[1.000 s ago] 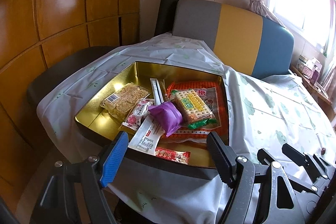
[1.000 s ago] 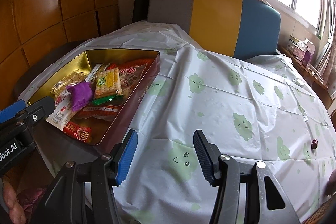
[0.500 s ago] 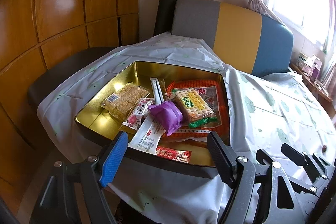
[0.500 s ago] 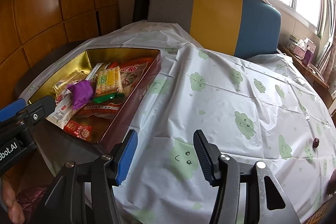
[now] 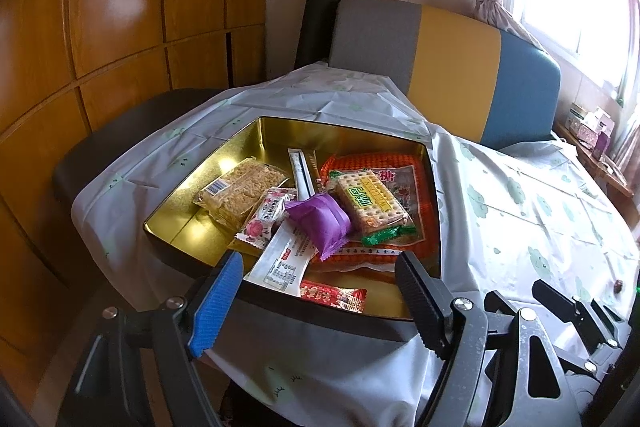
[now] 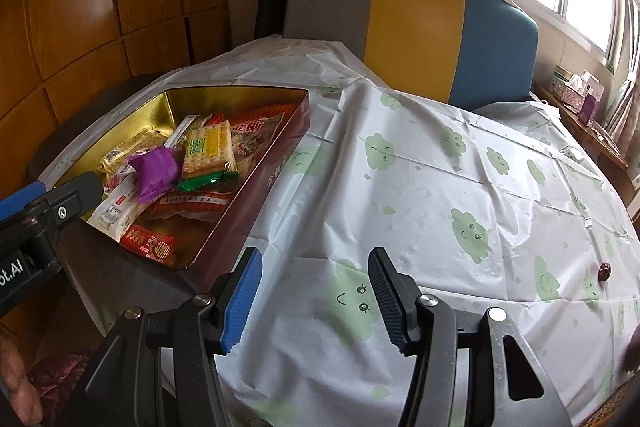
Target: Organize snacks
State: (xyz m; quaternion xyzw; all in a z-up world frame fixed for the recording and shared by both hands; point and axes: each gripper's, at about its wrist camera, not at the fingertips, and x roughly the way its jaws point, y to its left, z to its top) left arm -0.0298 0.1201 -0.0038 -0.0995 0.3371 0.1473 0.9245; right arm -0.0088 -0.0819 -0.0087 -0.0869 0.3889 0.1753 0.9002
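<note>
A gold-lined tin box (image 5: 256,135) (image 6: 296,143) sits on the left part of the table and holds several snack packs. Among them are a purple pouch (image 5: 320,219) (image 6: 154,173), a yellow cracker pack (image 5: 370,203) (image 6: 208,151), a rice-bar pack (image 5: 240,191), a large orange packet (image 5: 404,171) and a small red packet (image 5: 334,295) (image 6: 150,243). My left gripper (image 5: 320,287) hovers open just short of the box's near rim, with nothing between its jaws. My right gripper (image 6: 316,291) hangs open over the tablecloth to the right of the box, also empty.
A white tablecloth (image 6: 420,167) with green cloud faces covers the table. A small dark red item (image 6: 604,271) lies on it far right. A grey, yellow and blue sofa back (image 5: 452,59) stands behind. Wood panelling (image 5: 100,27) fills the left. A hand (image 6: 18,383) shows at lower left.
</note>
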